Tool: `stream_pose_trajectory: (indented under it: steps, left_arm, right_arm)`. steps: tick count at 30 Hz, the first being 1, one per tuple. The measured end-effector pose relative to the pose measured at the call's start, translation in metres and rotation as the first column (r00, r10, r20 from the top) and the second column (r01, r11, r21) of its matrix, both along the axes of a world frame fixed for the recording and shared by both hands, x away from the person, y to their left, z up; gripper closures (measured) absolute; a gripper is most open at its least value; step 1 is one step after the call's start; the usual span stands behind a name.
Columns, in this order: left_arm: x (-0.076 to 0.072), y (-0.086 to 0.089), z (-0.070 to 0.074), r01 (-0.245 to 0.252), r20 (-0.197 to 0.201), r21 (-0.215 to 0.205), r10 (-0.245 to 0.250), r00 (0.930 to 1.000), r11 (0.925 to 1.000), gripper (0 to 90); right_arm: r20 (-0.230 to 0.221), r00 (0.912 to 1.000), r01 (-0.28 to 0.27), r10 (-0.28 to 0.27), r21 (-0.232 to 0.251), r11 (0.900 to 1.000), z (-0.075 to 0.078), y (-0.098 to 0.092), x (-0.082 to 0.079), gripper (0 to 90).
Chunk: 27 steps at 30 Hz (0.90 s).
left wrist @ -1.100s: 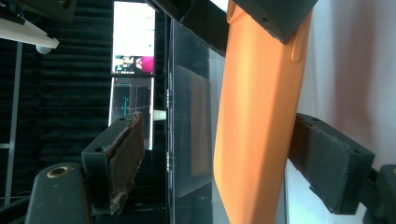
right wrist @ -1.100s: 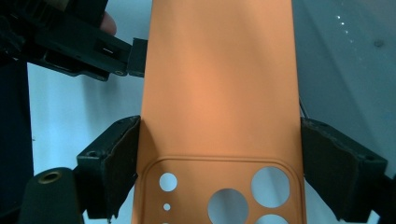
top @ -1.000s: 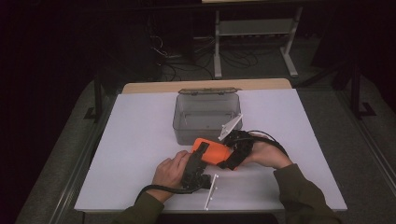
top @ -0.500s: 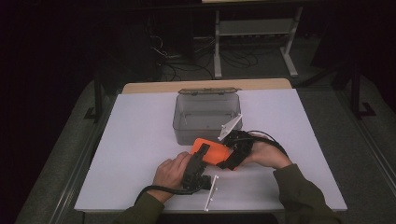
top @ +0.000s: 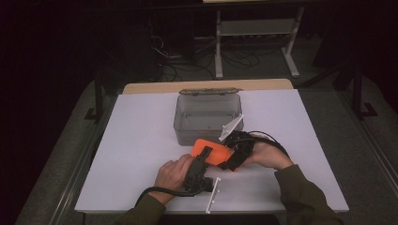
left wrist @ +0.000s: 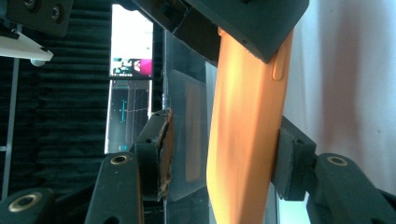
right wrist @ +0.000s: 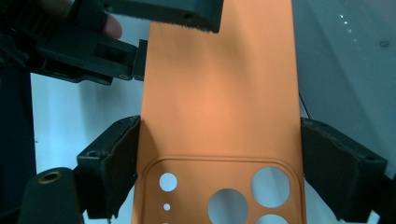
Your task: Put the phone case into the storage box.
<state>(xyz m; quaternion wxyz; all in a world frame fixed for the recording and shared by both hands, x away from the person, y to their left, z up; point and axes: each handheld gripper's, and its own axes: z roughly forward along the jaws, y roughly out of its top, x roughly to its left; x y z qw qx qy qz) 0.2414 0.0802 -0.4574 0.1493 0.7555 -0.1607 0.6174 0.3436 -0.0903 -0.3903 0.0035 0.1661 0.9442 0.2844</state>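
Note:
An orange phone case hangs just above the white table, in front of a clear plastic box. My right gripper is shut on it. In the right gripper view both pads press the case's long edges near the camera holes, around my right gripper. My left gripper reaches in from the near side. Its jaws have just been closing, with the case edge-on between them. One pad touches the case and the other pad stands a little apart.
The clear box stands open just beyond the case, its lid laid back at the far side. Black cables trail from both grippers over the table near the person's forearms. Dark floor, a stand and cables lie past the table's far edge.

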Motion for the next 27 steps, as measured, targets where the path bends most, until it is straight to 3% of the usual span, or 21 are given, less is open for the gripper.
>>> stream_pose_trajectory:
  steps: [27]
  left_arm:
    - [-0.0028,-0.0009,-0.0013,0.012,-0.011,0.026,-0.011,0.9999,0.9996,65.1]
  right_arm:
    - [-0.003,1.0,0.004,-0.004,0.011,1.0,0.0018,-0.0023,0.001,15.3]
